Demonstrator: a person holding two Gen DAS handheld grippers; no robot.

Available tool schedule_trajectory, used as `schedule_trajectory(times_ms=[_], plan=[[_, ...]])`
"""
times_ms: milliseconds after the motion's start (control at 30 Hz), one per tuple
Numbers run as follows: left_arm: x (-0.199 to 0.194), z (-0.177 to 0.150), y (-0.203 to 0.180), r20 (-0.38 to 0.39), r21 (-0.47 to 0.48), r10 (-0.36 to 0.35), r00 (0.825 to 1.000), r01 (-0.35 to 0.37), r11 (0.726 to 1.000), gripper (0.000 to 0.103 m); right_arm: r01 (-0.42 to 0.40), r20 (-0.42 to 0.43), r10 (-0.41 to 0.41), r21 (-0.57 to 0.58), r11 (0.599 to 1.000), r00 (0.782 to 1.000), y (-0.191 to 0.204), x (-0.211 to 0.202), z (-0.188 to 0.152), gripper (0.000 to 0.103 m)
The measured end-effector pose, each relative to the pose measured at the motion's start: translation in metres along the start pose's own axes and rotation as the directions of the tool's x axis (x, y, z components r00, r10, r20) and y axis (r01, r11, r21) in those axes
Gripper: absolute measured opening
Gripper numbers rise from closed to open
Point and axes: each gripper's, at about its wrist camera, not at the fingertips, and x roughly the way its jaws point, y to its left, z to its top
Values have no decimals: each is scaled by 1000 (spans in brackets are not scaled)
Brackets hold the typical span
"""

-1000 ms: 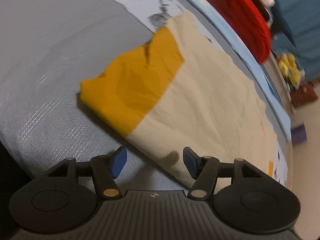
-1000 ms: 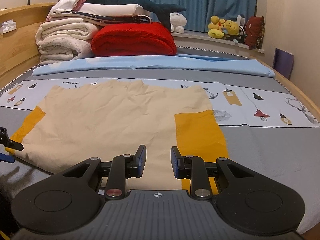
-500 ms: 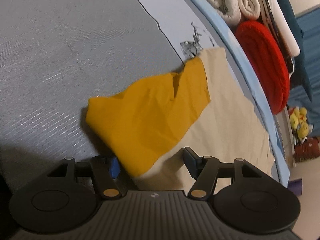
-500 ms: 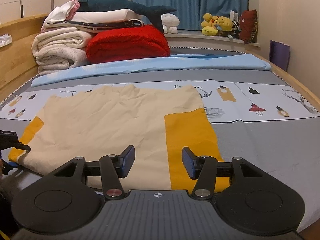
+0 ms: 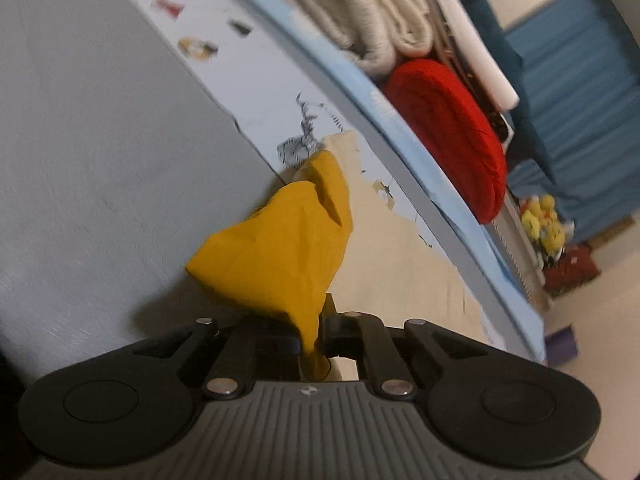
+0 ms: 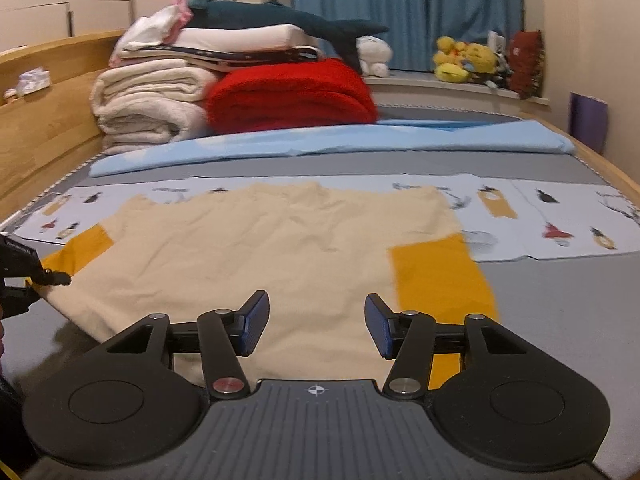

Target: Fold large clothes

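Note:
A cream shirt (image 6: 288,248) with yellow sleeves lies flat on the bed. My left gripper (image 5: 310,340) is shut on the left yellow sleeve (image 5: 280,252) and lifts it into a bunched fold; it also shows at the left edge of the right wrist view (image 6: 36,280). My right gripper (image 6: 316,322) is open and empty, just above the shirt's near hem. The right yellow sleeve (image 6: 436,276) lies flat to its right.
The bed has a grey sheet (image 6: 560,312) and a printed pale strip (image 6: 540,216). A blue blanket (image 6: 320,140), folded white blankets (image 6: 148,108), a red blanket (image 6: 288,96) and plush toys (image 6: 464,60) lie behind. A wooden frame (image 6: 44,120) is at the left.
My left gripper moved onto the left sleeve, shut on it and raised it. My right gripper opened wider and came down closer to the hem.

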Motion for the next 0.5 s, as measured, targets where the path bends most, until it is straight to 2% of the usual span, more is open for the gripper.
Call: schedule_trajectory(times_ms=[167, 333, 400, 433, 500], plan=[[-50, 6, 20, 59, 91, 60, 996, -66, 994, 8, -138, -6, 138, -62, 988, 990, 53, 12, 3, 52], [-82, 10, 40, 81, 128, 120, 989, -130, 983, 8, -299, -81, 291, -118, 947, 953, 108, 36, -1, 47], [-87, 10, 38, 83, 155, 112, 990, -124, 980, 9, -298, -147, 276, -153, 942, 950, 128, 54, -6, 44], [-86, 10, 36, 84, 172, 107, 991, -121, 978, 9, -289, -210, 251, -175, 941, 945, 138, 69, -12, 42], [-83, 7, 26, 68, 207, 89, 994, -101, 973, 9, -273, -359, 175, -243, 931, 917, 156, 103, -34, 42]])
